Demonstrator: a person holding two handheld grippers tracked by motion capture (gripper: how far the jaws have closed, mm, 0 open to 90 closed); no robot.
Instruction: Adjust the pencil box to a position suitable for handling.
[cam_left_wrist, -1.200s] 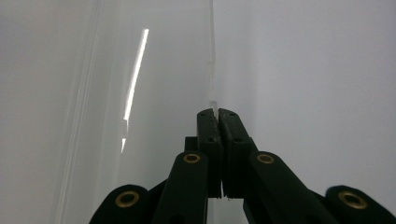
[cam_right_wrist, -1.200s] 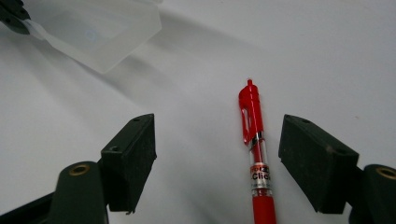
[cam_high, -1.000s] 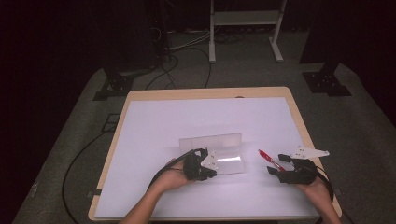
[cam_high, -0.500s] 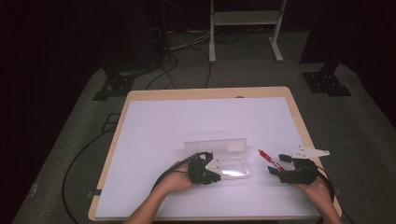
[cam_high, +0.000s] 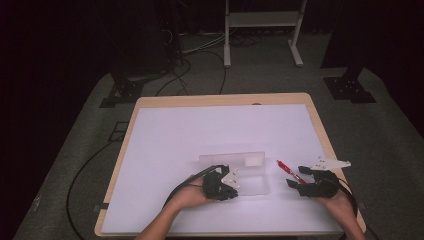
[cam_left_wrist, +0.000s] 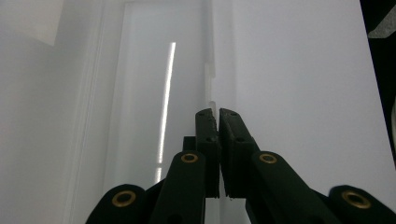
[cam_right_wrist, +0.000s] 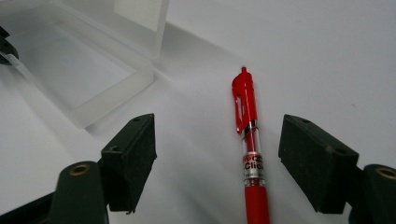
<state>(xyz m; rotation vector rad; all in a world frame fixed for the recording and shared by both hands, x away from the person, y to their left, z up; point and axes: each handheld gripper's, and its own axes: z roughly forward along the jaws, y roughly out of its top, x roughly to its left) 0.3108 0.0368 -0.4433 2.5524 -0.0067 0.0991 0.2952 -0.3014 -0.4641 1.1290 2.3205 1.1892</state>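
Note:
A clear plastic box (cam_high: 255, 185) lies open near the table's front, its lid (cam_high: 232, 160) standing up at the back. My left gripper (cam_high: 235, 182) is at the box's left end. In the left gripper view my left gripper (cam_left_wrist: 217, 114) is shut on a thin clear wall of the box (cam_left_wrist: 154, 93). A red click pen (cam_high: 287, 170) lies just right of the box. My right gripper (cam_high: 295, 177) sits over its near end. In the right gripper view the pen (cam_right_wrist: 247, 121) lies between the wide-open jaws of my right gripper (cam_right_wrist: 219, 128), untouched.
The white table top (cam_high: 200, 130) has a wooden rim and grey carpet around it. Cables trail from both grippers toward the front edge. A metal stand (cam_high: 262, 30) and dark equipment stand on the floor behind the table.
My left gripper and the clear box have shifted slightly to the right and toward the front edge. The right gripper and the pen have not moved.

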